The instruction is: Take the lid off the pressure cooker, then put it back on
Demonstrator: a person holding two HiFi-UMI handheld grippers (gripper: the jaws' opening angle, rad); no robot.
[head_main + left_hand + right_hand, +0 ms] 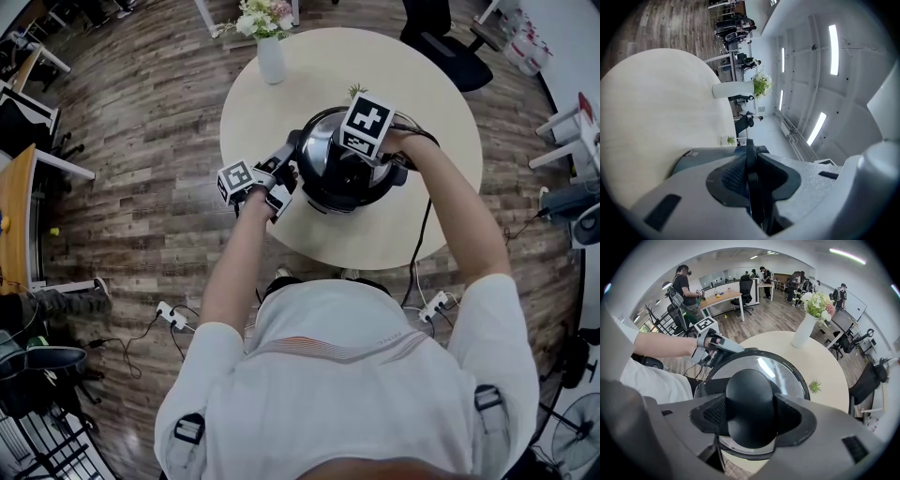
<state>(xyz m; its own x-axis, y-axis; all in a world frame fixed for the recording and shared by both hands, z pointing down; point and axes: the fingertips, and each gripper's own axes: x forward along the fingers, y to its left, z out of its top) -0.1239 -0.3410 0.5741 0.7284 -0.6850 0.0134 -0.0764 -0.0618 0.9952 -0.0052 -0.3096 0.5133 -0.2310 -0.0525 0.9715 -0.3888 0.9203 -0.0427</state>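
A round table (281,112) carries the cooker (349,195) on the person's side of its middle, with the lid (323,141) seated on top. The right gripper (752,414) points steeply down over the lid, its jaws fairly wide and clamped on the black knob (750,394). The left gripper (751,176) lies level at the cooker's left side, jaws narrow, pinching the thin handle (749,150). A vase (271,58) stands near the far edge, and a tiny plant (356,91) sits just behind the cooker.

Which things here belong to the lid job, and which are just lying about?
Job: pressure cooker, its lid, lid knob in the right tool, side handle pinched by the left tool.
Lying about: flower vase, small plant, power strips, office chair.
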